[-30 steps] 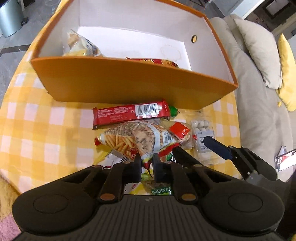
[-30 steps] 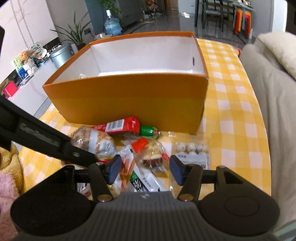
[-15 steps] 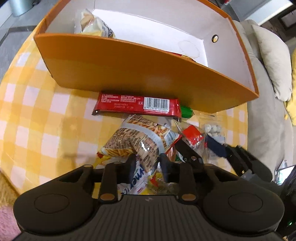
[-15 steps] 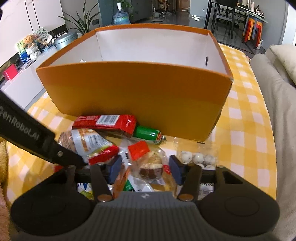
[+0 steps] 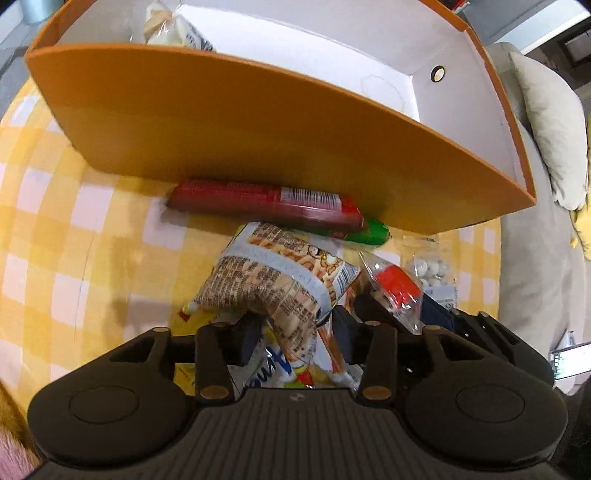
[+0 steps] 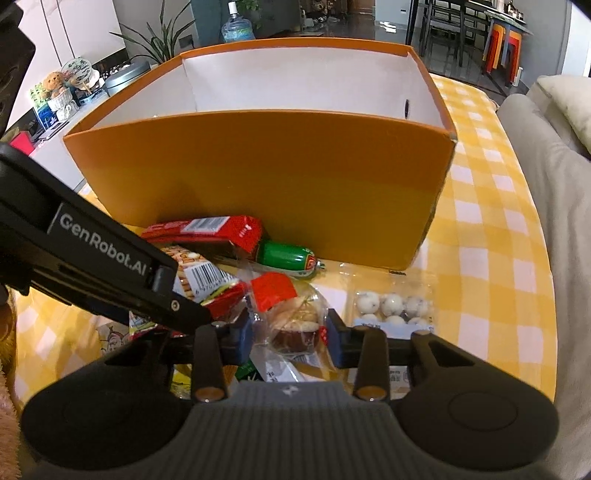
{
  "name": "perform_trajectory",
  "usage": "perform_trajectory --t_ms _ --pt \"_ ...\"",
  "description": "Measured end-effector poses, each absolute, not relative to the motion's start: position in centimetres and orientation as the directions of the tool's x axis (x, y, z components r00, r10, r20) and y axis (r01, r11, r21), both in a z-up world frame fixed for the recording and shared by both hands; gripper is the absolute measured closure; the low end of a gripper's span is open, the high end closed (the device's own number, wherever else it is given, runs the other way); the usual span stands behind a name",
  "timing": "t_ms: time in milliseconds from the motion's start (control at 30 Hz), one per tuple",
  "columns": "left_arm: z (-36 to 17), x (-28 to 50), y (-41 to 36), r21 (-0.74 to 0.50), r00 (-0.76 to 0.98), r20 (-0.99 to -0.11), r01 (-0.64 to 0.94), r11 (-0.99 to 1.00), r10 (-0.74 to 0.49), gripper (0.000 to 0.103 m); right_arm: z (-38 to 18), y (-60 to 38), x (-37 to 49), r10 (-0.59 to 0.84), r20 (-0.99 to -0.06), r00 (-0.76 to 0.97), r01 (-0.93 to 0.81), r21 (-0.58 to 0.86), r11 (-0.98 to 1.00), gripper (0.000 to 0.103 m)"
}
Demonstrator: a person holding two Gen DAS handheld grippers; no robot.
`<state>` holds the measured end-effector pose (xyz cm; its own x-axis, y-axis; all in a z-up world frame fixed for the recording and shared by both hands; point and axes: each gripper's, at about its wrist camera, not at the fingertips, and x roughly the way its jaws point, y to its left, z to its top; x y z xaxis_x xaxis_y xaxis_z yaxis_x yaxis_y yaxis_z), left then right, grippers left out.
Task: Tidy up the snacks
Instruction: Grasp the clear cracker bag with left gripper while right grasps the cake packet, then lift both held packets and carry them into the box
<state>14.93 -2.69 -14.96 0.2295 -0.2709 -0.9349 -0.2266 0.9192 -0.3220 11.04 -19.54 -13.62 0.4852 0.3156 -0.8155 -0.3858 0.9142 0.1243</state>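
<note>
An orange box [image 6: 258, 184] with white inner walls is seen standing on a yellow checked tablecloth [image 6: 491, 236], and a heap of snacks is piled on the cloth just in front of its near wall. A bag of stick crackers [image 5: 277, 280] is gripped between the fingers of the left gripper [image 5: 291, 336], which are closed onto its lower end so that the bag stands up ahead of the tool. The right gripper [image 6: 290, 338] is set around a clear packet holding a small brown cake [image 6: 295, 326]; its fingers are partly open on either side of the packet, and whether the pads actually press on it cannot be told. A long red wrapper [image 5: 266, 203] is laid along the foot of the box wall, with a green sausage [image 6: 286, 258] touching its right end. A clear packet of white balls [image 6: 391, 304] is laid flat just to the right of the cake. Inside the box, a pale bag [image 5: 173, 29] is seen in the far left corner. A grey sofa [image 6: 554, 221] with a cushion is placed beside the table.
</note>
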Motion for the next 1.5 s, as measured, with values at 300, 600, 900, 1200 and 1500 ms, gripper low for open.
perform_trajectory --t_ms 300,600,900,1200,1500 --pt "-14.2 14.6 -3.3 -0.278 0.249 -0.941 -0.177 0.944 -0.23 0.086 -13.2 -19.9 10.6 0.309 -0.807 0.503 -0.381 0.114 0.917 0.066" --pt "-12.6 13.0 -2.7 -0.278 0.302 -0.923 -0.098 0.956 -0.237 0.089 -11.9 -21.1 10.0 0.329 -0.802 0.499 -0.332 0.174 0.927 0.067" --pt "-9.3 10.4 -1.5 -0.288 0.4 -0.878 -0.004 0.958 -0.262 0.091 -9.0 -21.7 8.4 0.391 -0.761 0.518 -0.323 0.249 0.913 0.067" --pt "-5.3 8.9 -0.9 -0.276 0.489 -0.825 0.092 0.957 -0.284 0.091 -5.3 -20.7 7.3 0.408 -0.728 0.55 -0.348 0.245 0.905 0.067" --pt "-1.7 10.5 -0.1 -0.253 0.539 -0.786 0.164 0.953 -0.302 0.091 -0.9 -18.8 8.8 0.372 -0.722 0.584 -0.44 0.104 0.892 0.067"
